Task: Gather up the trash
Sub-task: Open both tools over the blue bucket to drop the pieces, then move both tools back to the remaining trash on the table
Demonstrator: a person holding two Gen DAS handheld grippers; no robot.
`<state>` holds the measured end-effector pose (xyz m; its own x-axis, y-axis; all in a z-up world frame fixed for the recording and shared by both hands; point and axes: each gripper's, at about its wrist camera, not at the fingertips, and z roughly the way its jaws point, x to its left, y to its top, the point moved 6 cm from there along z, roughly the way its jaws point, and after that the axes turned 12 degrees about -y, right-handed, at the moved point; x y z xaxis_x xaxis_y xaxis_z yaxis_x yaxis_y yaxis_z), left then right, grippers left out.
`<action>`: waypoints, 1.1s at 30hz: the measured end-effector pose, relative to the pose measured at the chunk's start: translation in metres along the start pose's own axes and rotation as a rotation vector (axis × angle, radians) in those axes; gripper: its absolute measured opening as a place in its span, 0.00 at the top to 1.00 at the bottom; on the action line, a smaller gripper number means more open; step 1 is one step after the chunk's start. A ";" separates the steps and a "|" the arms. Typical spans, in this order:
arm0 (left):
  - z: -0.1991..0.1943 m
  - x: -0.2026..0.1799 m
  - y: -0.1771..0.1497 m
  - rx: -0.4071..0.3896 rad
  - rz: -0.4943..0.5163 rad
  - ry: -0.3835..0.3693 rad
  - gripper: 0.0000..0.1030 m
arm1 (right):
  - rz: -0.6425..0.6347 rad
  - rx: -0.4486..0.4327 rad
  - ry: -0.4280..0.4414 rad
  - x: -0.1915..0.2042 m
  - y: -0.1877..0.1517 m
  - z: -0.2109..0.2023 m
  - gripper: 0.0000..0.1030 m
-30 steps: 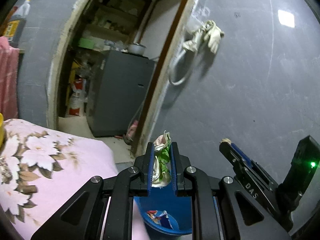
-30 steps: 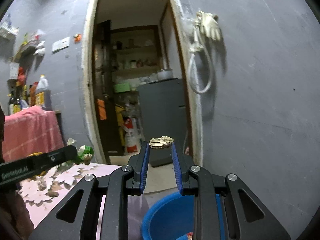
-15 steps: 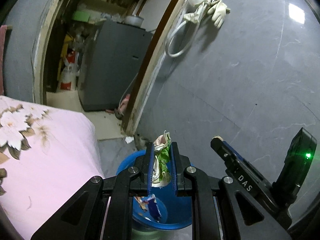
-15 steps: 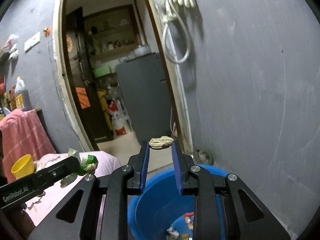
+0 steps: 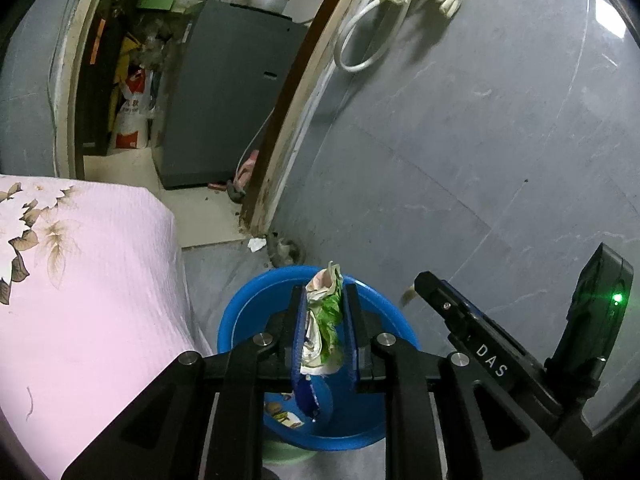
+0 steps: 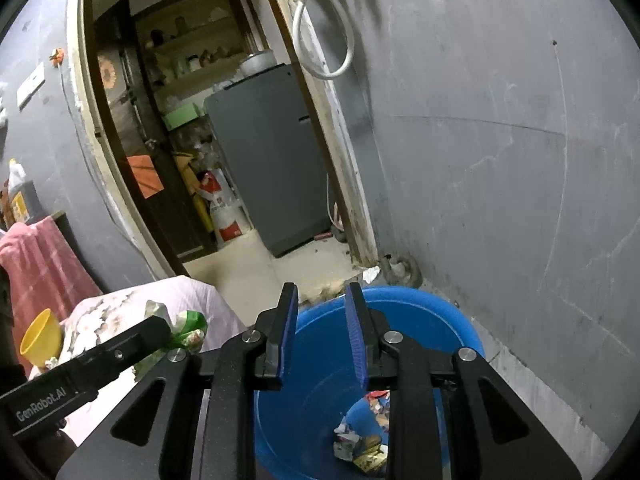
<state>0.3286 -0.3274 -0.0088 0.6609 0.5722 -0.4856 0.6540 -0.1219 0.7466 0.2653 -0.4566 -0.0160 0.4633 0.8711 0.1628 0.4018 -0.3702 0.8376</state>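
Observation:
A blue plastic tub sits on the floor by the grey wall; it also shows in the right wrist view, with several crumpled wrappers inside. My left gripper is shut on a crumpled green and white wrapper and holds it above the tub. My right gripper hangs over the tub with its blue pads apart and nothing between them. In the left wrist view the right gripper shows with a small tan scrap blurred at its tip.
A table with a pink flowered cloth stands left of the tub, with a yellow cup on it. An open doorway leads to a room with a grey cabinet. The grey wall is close on the right.
Both grippers tilted down over the blue tub. The tan scrap that sat between the right gripper's pads is gone from them. The left gripper still holds the green wrapper.

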 end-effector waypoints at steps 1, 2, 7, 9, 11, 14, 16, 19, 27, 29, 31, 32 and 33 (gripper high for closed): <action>0.001 0.002 -0.001 0.010 -0.007 0.004 0.80 | 0.002 0.004 -0.001 0.000 0.001 0.001 0.71; 0.003 0.005 -0.001 0.013 -0.013 0.006 0.77 | 0.005 0.008 -0.001 0.000 0.000 0.002 0.69; 0.001 0.013 -0.005 0.014 -0.043 0.007 0.71 | 0.000 0.012 0.001 0.002 0.001 0.002 0.68; -0.003 0.015 -0.004 0.009 -0.049 0.013 0.71 | -0.003 0.011 -0.001 0.002 0.001 0.002 0.65; -0.008 0.017 -0.003 -0.002 -0.049 0.020 0.69 | -0.004 0.009 -0.001 0.005 0.002 0.002 0.63; -0.017 0.020 0.000 -0.039 -0.054 0.043 0.61 | -0.010 -0.004 0.000 0.007 0.002 0.000 0.58; -0.027 0.022 0.001 -0.054 -0.061 0.054 0.61 | -0.018 -0.020 0.004 0.010 0.003 -0.003 0.54; -0.040 0.027 0.005 -0.064 -0.068 0.078 0.61 | -0.035 -0.050 0.005 0.015 0.004 -0.007 0.51; -0.087 0.036 0.013 -0.141 -0.035 0.201 0.24 | -0.022 -0.122 0.034 0.028 0.011 -0.021 0.18; -0.102 0.040 0.016 -0.181 -0.029 0.239 0.18 | -0.010 -0.149 0.048 0.033 0.012 -0.027 0.09; -0.122 0.044 0.016 -0.232 -0.018 0.290 0.14 | 0.001 -0.175 0.064 0.038 0.013 -0.032 0.00; -0.130 0.046 0.017 -0.251 -0.011 0.312 0.14 | 0.004 -0.192 0.075 0.042 0.014 -0.036 0.00; -0.141 0.048 0.017 -0.276 0.000 0.337 0.14 | 0.002 -0.203 0.083 0.045 0.013 -0.039 0.00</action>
<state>0.3197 -0.1878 0.0445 0.4739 0.8107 -0.3439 0.5007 0.0732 0.8625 0.2607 -0.4095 0.0226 0.3943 0.8970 0.1998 0.2297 -0.3067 0.9237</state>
